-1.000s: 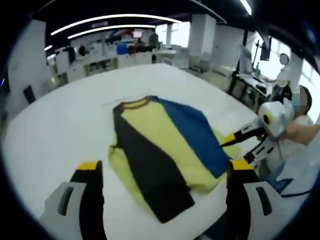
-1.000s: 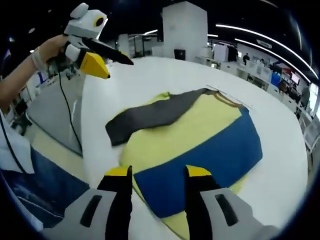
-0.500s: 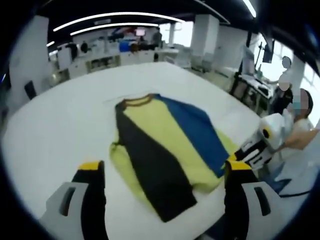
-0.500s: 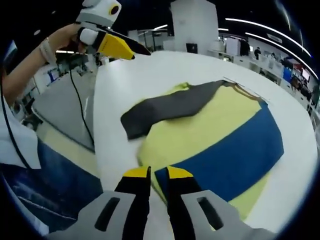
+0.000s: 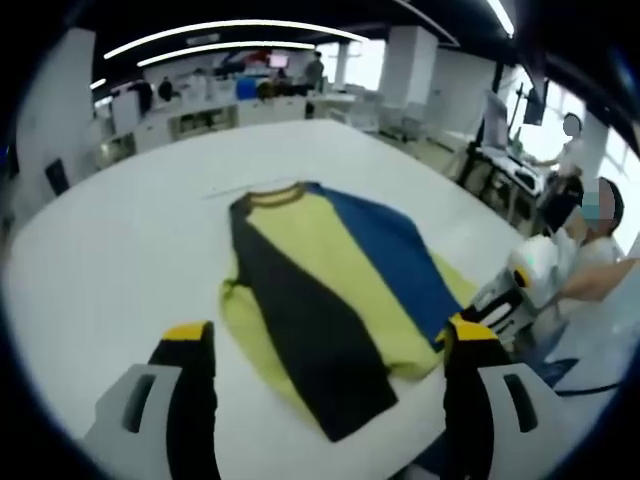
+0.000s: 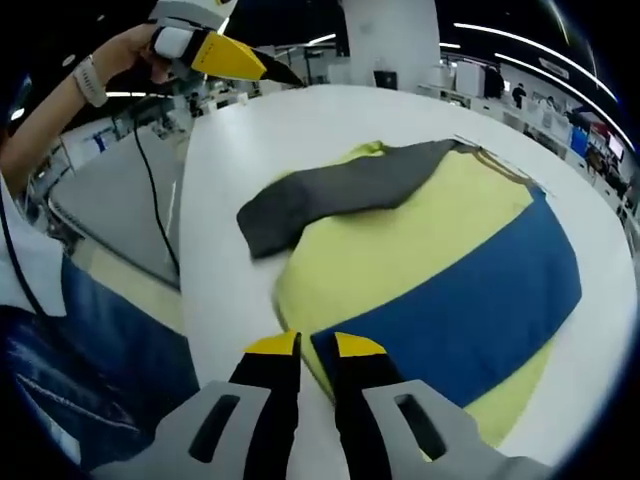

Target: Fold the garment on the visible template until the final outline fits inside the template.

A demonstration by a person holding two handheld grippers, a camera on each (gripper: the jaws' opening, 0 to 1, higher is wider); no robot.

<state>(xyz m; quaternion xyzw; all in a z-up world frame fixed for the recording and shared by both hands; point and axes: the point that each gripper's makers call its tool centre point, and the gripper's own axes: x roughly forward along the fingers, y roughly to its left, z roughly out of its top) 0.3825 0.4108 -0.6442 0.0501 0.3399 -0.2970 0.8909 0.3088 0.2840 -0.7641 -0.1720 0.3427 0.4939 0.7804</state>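
Note:
A yellow garment [image 5: 300,260] lies flat on the white table [image 5: 100,250], with its dark grey sleeve [image 5: 300,340] and blue sleeve [image 5: 390,250] folded over the body. My left gripper [image 5: 328,332] hovers above the near hem, jaws wide open and holding nothing. In the left gripper view my right gripper [image 5: 505,300] sits at the garment's right lower corner. In the right gripper view my right gripper [image 6: 314,346] is shut on the garment's [image 6: 400,250] hem, where the blue sleeve [image 6: 470,300] ends. My left gripper [image 6: 215,52] shows at the top left, held by a hand.
A thin line marks the table just beyond the collar [image 5: 268,197]. The table's edge [image 6: 195,250] runs close by my right gripper, with floor and a cable [image 6: 150,200] below. A person [image 5: 600,250] stands at the right. Desks and shelves [image 5: 210,115] fill the background.
My right gripper's jaws have closed from open onto the garment's hem and stayed shut. The left gripper has stayed open and barely moved.

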